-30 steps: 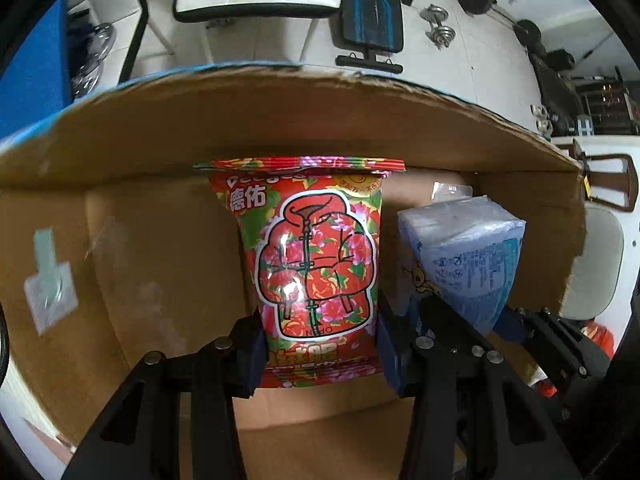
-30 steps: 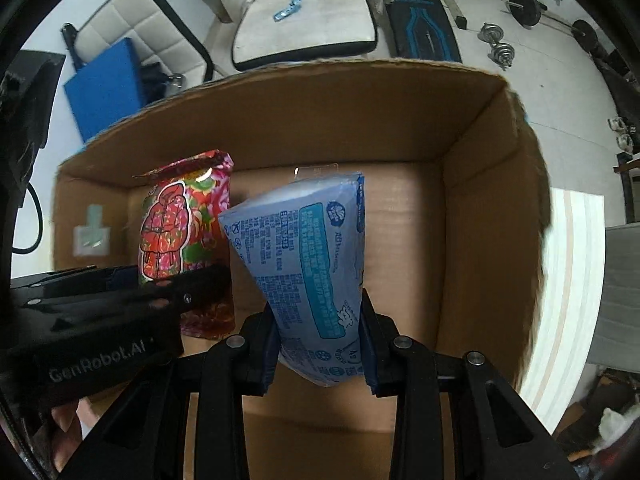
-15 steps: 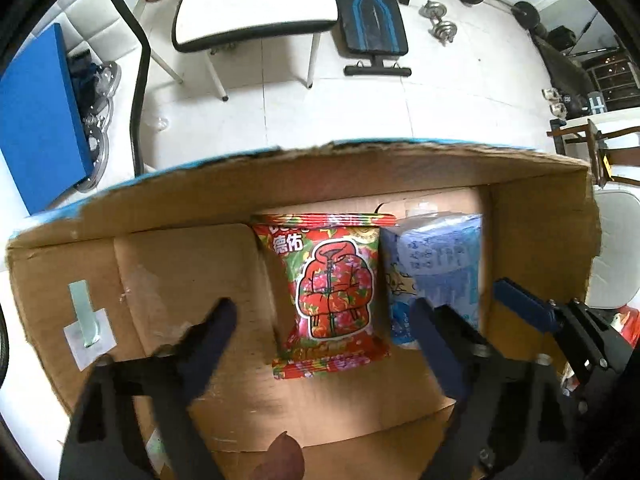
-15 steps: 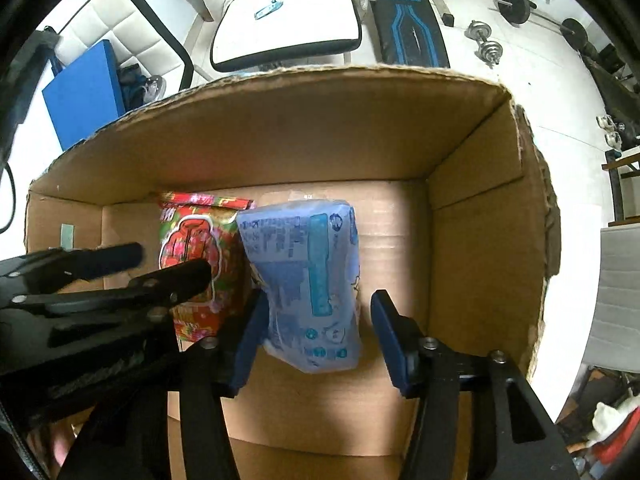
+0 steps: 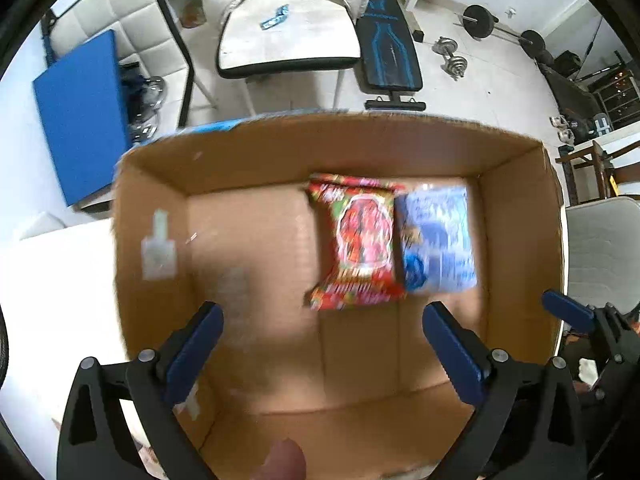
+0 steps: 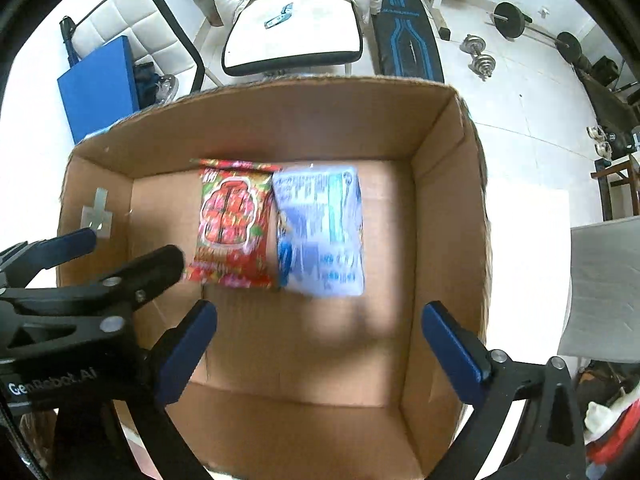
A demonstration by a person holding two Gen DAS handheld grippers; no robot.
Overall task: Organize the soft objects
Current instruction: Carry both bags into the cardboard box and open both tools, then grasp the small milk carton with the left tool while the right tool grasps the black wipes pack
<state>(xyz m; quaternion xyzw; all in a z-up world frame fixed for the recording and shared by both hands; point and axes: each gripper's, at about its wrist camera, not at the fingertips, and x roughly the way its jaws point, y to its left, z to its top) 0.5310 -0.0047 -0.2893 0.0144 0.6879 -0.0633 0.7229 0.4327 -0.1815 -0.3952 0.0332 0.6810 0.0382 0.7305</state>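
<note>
Where cardboard box [image 6: 440, 208] walls rise, glossy packets [image 6: 232, 224].

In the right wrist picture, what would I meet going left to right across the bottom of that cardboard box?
Bare cardboard floor of the box → red snack packet → blue-and-white soft pack touching it → bare floor again → the box's right wall.

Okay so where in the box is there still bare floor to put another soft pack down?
In the cardboard box, bare floor lies left of the red snack pack toward the taped wall, right of the blue tissue pack toward the right wall, and across the whole near half. It is crowded only along the far wall's middle, where the two packs lie side by side.
</note>
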